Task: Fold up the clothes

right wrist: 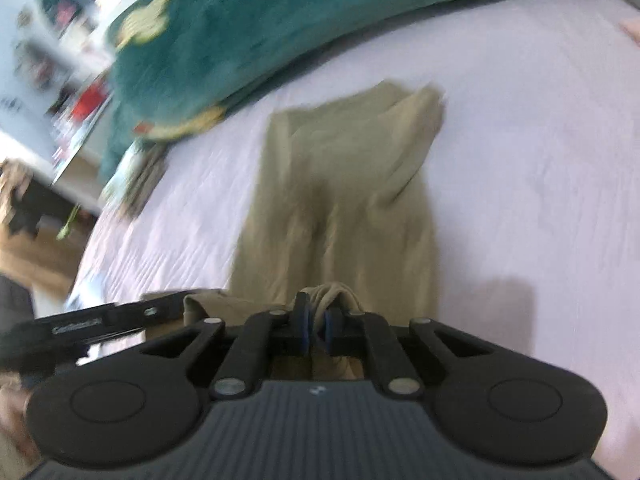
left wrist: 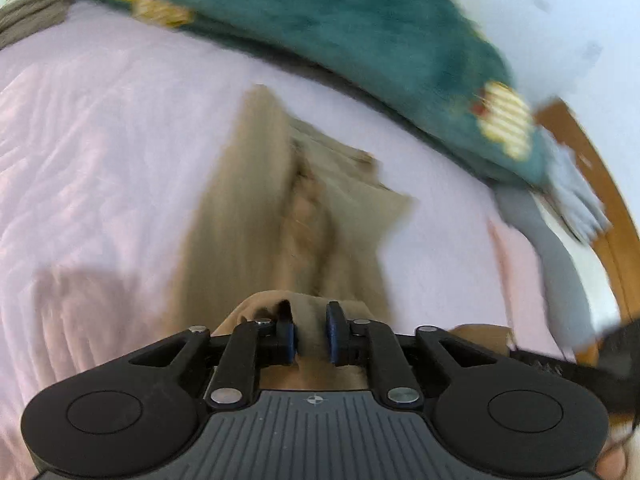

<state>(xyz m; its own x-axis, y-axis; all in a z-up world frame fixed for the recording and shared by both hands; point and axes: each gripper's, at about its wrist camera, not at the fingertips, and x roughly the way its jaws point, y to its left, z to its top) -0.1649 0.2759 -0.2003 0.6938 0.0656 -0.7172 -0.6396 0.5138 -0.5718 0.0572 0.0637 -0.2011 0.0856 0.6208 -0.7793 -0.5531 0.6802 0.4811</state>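
A tan garment [left wrist: 256,216] lies stretched out on the pale pink bed cover [left wrist: 100,140], running away from me; it also shows in the right wrist view [right wrist: 340,200]. My left gripper [left wrist: 311,334] is shut on the garment's near edge, with cloth between its blue pads. My right gripper [right wrist: 316,326] is shut on a bunched fold of the same near edge. The other gripper's black body shows at the right edge of the left view [left wrist: 580,364] and at the left of the right view [right wrist: 100,320]. Both views are blurred.
A teal plush blanket with yellow patches [left wrist: 340,20] lies across the far side of the bed, also in the right wrist view [right wrist: 240,20]. A grey cloth [left wrist: 560,240] hangs by a wooden bed frame [left wrist: 600,184]. Blurred shelves [right wrist: 60,40] stand at far left.
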